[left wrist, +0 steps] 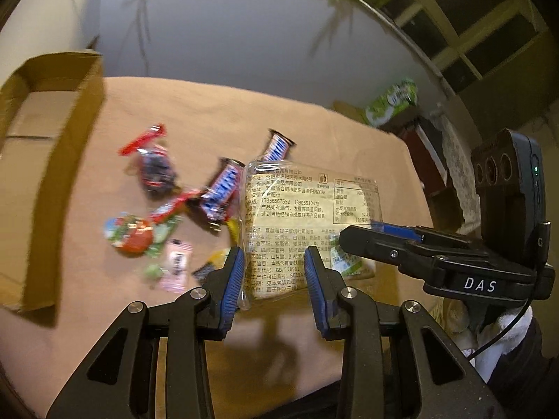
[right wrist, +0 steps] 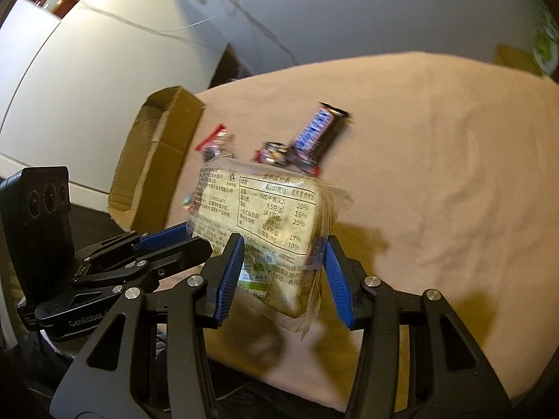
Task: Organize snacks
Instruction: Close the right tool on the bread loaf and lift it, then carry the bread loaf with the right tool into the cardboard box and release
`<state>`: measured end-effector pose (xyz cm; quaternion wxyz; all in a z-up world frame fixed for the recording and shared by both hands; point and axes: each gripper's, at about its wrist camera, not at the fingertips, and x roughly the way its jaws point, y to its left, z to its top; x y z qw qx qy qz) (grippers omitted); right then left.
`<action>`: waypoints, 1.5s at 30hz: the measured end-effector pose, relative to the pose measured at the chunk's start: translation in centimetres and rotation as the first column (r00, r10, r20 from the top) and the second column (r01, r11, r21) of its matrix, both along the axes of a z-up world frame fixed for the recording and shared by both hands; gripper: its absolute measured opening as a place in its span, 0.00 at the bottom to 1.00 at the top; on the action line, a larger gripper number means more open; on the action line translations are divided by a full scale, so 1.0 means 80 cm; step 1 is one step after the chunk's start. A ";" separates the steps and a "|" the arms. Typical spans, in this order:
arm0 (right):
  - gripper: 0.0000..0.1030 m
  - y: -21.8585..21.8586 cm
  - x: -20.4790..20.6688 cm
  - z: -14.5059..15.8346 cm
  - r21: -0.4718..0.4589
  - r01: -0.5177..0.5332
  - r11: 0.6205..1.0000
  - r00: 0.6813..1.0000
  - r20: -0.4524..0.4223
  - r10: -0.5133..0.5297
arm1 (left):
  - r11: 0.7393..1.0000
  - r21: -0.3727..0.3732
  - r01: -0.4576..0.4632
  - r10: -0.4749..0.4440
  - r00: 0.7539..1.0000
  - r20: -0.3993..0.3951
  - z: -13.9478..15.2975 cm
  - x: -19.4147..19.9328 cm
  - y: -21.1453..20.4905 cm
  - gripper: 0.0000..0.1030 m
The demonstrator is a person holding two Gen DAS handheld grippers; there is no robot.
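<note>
A clear-wrapped bread pack (right wrist: 265, 223) with printed labels is lifted above the tan table, and my right gripper (right wrist: 283, 265) is shut on its near end. My left gripper (left wrist: 274, 272) has its jaws around the same pack's (left wrist: 304, 216) near edge, also shut on it. The other gripper shows in each view, the right one (left wrist: 401, 241) and the left one (right wrist: 164, 241). Two blue-lettered chocolate bars (left wrist: 223, 188) (left wrist: 277, 146), red-wrapped candies (left wrist: 153, 164) and small sweets (left wrist: 132, 234) lie scattered on the cloth. An open cardboard box (left wrist: 52, 160) stands at the left.
The tan cloth-covered table (right wrist: 436, 174) stretches to the right. The cardboard box also shows in the right wrist view (right wrist: 153, 153). A green-and-white pack (left wrist: 391, 101) and shelves sit beyond the table's far right edge. A white wall rises behind.
</note>
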<state>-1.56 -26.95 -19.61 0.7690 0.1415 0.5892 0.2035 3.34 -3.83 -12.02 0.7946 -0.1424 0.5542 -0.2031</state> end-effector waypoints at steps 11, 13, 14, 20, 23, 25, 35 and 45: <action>0.48 0.102 0.033 0.026 -0.001 -0.176 0.984 0.983 0.046 0.176 | 0.983 -0.014 -0.183 0.184 0.982 0.049 0.022 -0.009 0.090 0.32; 0.48 0.125 0.039 0.029 0.000 -0.211 0.977 0.976 0.051 0.211 | 0.976 -0.014 -0.216 0.217 0.975 0.059 0.024 -0.013 0.106 0.32; 0.48 0.135 0.040 0.030 0.002 -0.225 0.974 0.973 0.052 0.224 | 0.972 -0.014 -0.234 0.234 0.970 0.063 0.026 -0.014 0.118 0.32; 0.48 0.200 0.053 0.036 0.009 -0.312 0.950 0.948 0.068 0.311 | 0.945 -0.013 -0.328 0.328 0.941 0.082 0.030 -0.023 0.169 0.32; 0.48 0.229 0.059 0.036 0.014 -0.353 0.935 0.934 0.070 0.351 | 0.927 -0.004 -0.374 0.373 0.923 0.089 0.029 -0.028 0.194 0.32; 0.48 0.249 0.063 0.035 0.012 -0.384 0.923 0.921 0.074 0.382 | 0.916 -0.001 -0.401 0.399 0.913 0.088 0.026 -0.030 0.208 0.32; 0.48 0.319 0.075 0.025 -0.019 -0.481 0.877 0.874 0.077 0.481 | 0.875 0.035 -0.483 0.480 0.874 0.074 0.005 -0.040 0.251 0.32; 0.48 0.358 0.093 0.013 -0.043 -0.521 0.852 0.850 0.065 0.523 | 0.857 0.066 -0.512 0.508 0.859 0.070 -0.007 -0.039 0.269 0.32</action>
